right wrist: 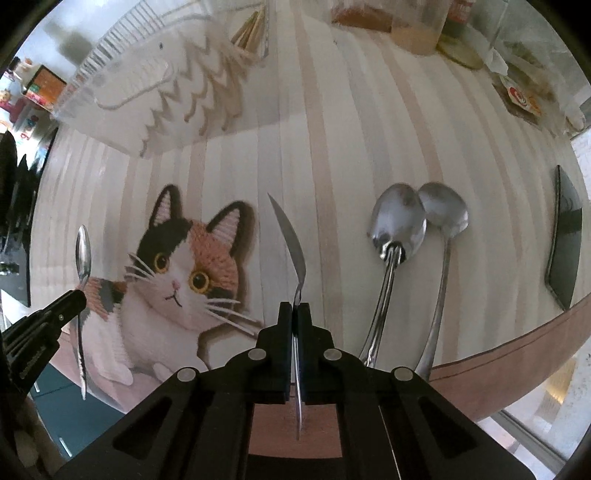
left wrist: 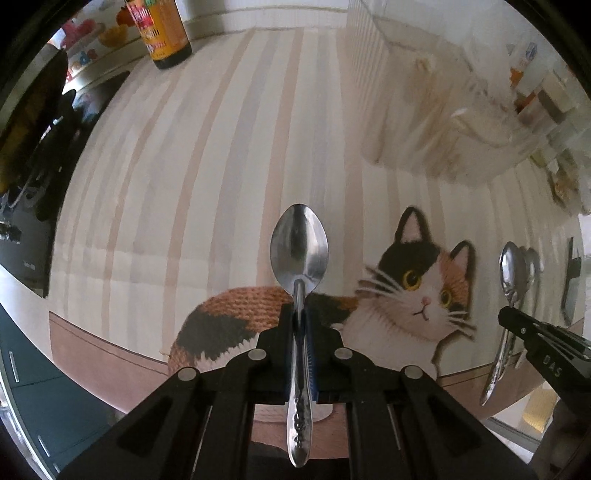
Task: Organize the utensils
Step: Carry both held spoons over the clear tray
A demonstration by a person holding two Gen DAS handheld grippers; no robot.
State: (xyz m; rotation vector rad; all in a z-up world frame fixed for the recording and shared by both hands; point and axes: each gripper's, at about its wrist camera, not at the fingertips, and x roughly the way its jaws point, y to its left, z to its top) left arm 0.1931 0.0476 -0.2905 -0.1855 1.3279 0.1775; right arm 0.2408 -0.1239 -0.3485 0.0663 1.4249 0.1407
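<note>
My left gripper (left wrist: 300,314) is shut on a steel spoon (left wrist: 299,247), held by its handle above the striped cat placemat (left wrist: 184,184), bowl facing the camera. My right gripper (right wrist: 294,310) is shut on another steel spoon (right wrist: 290,236), seen edge-on. Each gripper shows in the other's view: the right one (left wrist: 509,317) at the right edge, the left one (right wrist: 74,301) at the left edge. Two more spoons (right wrist: 397,221) (right wrist: 445,214) lie side by side on the mat to the right of my right gripper. A clear plastic utensil tray (right wrist: 147,88) stands at the back.
A dark sauce bottle (left wrist: 164,33) stands at the back left. Jars and packets (right wrist: 417,33) crowd the back right. A dark flat object (right wrist: 565,236) lies at the mat's right edge. The table edge (right wrist: 517,369) runs close on the near right.
</note>
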